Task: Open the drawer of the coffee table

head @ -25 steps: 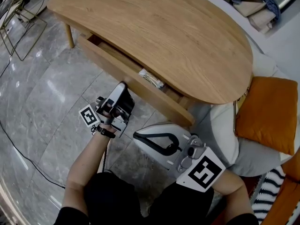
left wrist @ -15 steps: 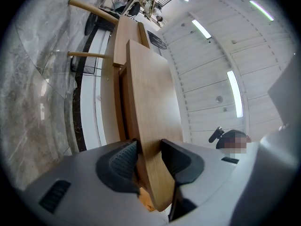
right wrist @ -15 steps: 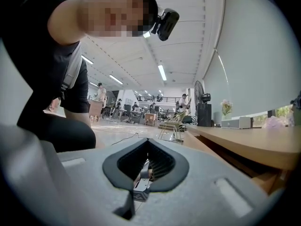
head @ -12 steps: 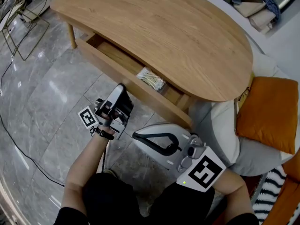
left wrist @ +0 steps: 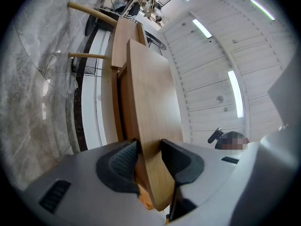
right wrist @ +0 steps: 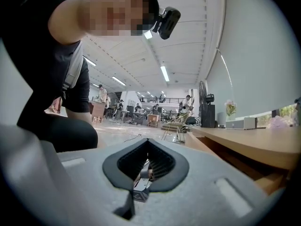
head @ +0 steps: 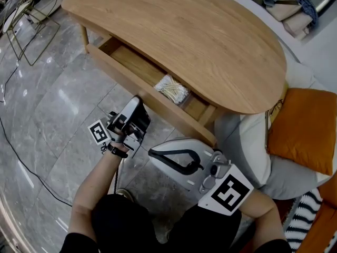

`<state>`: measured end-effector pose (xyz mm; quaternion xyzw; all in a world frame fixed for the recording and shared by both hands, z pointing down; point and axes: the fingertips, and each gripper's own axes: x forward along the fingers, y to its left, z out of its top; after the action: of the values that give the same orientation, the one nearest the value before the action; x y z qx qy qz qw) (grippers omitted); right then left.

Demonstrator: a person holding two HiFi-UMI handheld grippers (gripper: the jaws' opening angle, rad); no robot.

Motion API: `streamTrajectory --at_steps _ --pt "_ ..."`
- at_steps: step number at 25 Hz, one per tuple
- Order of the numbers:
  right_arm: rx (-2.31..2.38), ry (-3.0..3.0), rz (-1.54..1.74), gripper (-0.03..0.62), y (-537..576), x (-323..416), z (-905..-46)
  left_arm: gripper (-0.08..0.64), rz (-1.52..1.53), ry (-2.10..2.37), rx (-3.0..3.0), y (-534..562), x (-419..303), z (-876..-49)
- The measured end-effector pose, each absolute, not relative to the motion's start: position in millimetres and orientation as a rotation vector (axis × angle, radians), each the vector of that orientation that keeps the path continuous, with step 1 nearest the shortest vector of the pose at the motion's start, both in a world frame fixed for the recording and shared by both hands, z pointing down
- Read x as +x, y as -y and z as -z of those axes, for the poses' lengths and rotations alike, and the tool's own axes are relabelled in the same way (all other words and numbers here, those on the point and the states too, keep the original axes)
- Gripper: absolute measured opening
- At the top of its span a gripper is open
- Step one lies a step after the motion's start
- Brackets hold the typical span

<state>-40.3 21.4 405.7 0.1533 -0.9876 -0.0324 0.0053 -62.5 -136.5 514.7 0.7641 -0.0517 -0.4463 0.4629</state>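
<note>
In the head view, the kidney-shaped light-oak coffee table (head: 200,41) stands on a grey marble floor (head: 58,104). Its long wooden drawer (head: 134,67) is pulled partly out from under the top toward the person. A clear packet of cotton swabs (head: 172,90) lies in its right part. The left gripper (head: 138,100) reaches up to the drawer's front board, though this view hides the contact itself. The right gripper (head: 154,153) hangs low beside it, apart from the table. An orange cushion (head: 303,128) lies on pale seating to the right.

The left gripper view settles the grip. The left gripper (left wrist: 149,150) is clamped on the drawer (left wrist: 150,93), with a ribbed black pad (left wrist: 123,157) pressed to each face of the front board. Two slim wooden table legs (left wrist: 91,12) show beyond, tipped sideways by the camera.

The right gripper view shows the right gripper (right wrist: 147,160) with its jaws together at the tips and nothing between them. The table edge (right wrist: 254,142) passes at the right. Only this view shows the person bending overhead and a bright hall behind.
</note>
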Motion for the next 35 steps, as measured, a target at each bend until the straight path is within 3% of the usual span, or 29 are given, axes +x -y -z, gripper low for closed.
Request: streamTrajectory --at_steps 17,35 --pt "0.455 3.105 0.079 0.003 -24 -39 -403 0.147 1.106 0.125 1.889 135 -66 -518" --pt "0.371 3.145 0.006 0.003 -30 -52 -402 0.250 1.013 0.178 1.971 128 -64 -528"
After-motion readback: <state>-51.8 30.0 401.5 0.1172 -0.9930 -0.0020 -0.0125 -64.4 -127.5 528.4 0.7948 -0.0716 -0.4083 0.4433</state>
